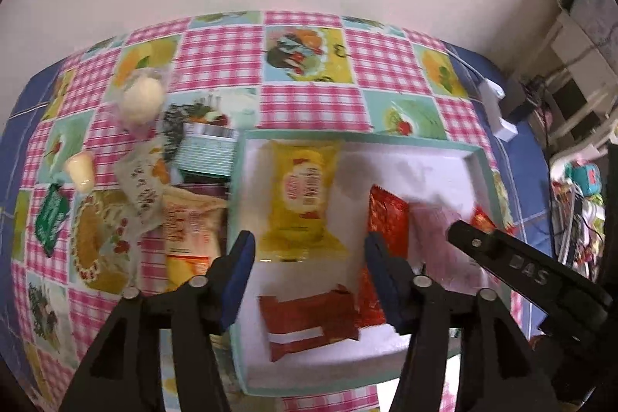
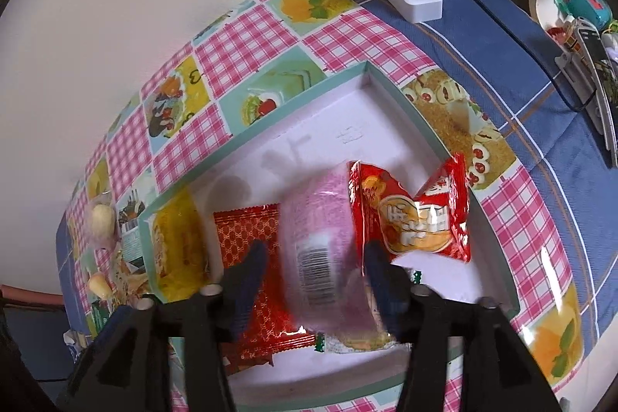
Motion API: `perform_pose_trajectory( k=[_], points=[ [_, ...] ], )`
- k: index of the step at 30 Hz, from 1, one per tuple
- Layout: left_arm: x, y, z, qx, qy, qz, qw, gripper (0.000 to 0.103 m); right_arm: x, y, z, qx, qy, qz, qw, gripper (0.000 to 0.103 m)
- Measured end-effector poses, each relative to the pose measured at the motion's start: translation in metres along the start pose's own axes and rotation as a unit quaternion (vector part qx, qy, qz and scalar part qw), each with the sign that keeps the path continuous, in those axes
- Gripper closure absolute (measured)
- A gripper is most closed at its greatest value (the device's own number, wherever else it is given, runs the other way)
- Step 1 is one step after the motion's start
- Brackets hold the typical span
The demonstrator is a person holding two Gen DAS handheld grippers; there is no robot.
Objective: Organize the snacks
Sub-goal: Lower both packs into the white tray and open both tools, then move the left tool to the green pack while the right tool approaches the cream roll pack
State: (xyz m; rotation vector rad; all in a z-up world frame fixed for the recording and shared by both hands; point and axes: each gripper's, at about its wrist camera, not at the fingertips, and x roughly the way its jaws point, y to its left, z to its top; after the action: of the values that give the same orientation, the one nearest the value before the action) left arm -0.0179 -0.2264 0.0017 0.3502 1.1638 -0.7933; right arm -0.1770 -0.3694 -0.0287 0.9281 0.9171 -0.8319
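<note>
Right wrist view: the right gripper (image 2: 314, 267), jaws apart, straddles a blurred pink packet (image 2: 320, 242) in the white box (image 2: 417, 126). Left gripper (image 1: 309, 257) hangs open over the yellow packet (image 1: 303, 197).

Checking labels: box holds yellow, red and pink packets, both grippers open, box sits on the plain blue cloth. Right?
Not quite: the box sits on the pink checked tablecloth, as the right wrist view shows; blue cloth only borders it. Yellow packet, red packet, pink packet inside; left gripper and right gripper open.
</note>
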Motion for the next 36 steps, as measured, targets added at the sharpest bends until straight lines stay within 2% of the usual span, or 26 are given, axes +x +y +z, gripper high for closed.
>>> perform_pose_trajectory(
  k=[2, 5, 6, 7, 8, 13, 21, 29, 36],
  points=[
    [-0.001, 0.008, 0.001, -0.012, -0.001, 0.011, 0.9999, 0.035, -0.003, 0.005, 0.000, -0.010, -0.002, -0.003, 1.000, 0.041],
    [-0.003, 0.021, 0.003, -0.034, -0.007, 0.032, 0.9989, 0.031, -0.005, 0.013, -0.004, -0.024, -0.004, -0.006, 1.000, 0.036],
    [-0.003, 0.027, 0.003, -0.041, -0.008, 0.044, 0.9981, 0.028, -0.006, 0.017, -0.005, -0.029, -0.005, -0.006, 1.000, 0.034],
    [-0.004, 0.032, 0.004, -0.047, -0.010, 0.052, 0.9975, 0.015, -0.007, 0.021, -0.007, -0.036, -0.006, -0.007, 0.999, 0.032],
    [-0.006, 0.037, 0.004, -0.054, -0.015, 0.063, 0.9964, 0.011, -0.007, 0.024, -0.008, -0.041, -0.006, -0.007, 0.999, 0.029],
    [-0.014, 0.070, 0.006, -0.092, -0.027, 0.096, 0.9908, 0.010, -0.006, 0.043, -0.017, -0.072, -0.006, -0.002, 0.997, 0.016],
    [-0.025, 0.115, 0.006, -0.144, -0.037, 0.110, 0.9828, 0.008, -0.011, 0.071, -0.031, -0.117, -0.025, -0.004, 0.993, 0.000],
    [-0.038, 0.156, -0.001, -0.185, -0.044, 0.129, 0.9733, 0.007, -0.015, 0.099, -0.045, -0.155, -0.036, 0.001, 0.987, 0.000],
    [-0.056, 0.185, -0.010, -0.206, -0.063, 0.179, 0.9600, 0.007, -0.017, 0.143, -0.070, -0.215, -0.039, 0.023, 0.976, 0.000]
  ],
)
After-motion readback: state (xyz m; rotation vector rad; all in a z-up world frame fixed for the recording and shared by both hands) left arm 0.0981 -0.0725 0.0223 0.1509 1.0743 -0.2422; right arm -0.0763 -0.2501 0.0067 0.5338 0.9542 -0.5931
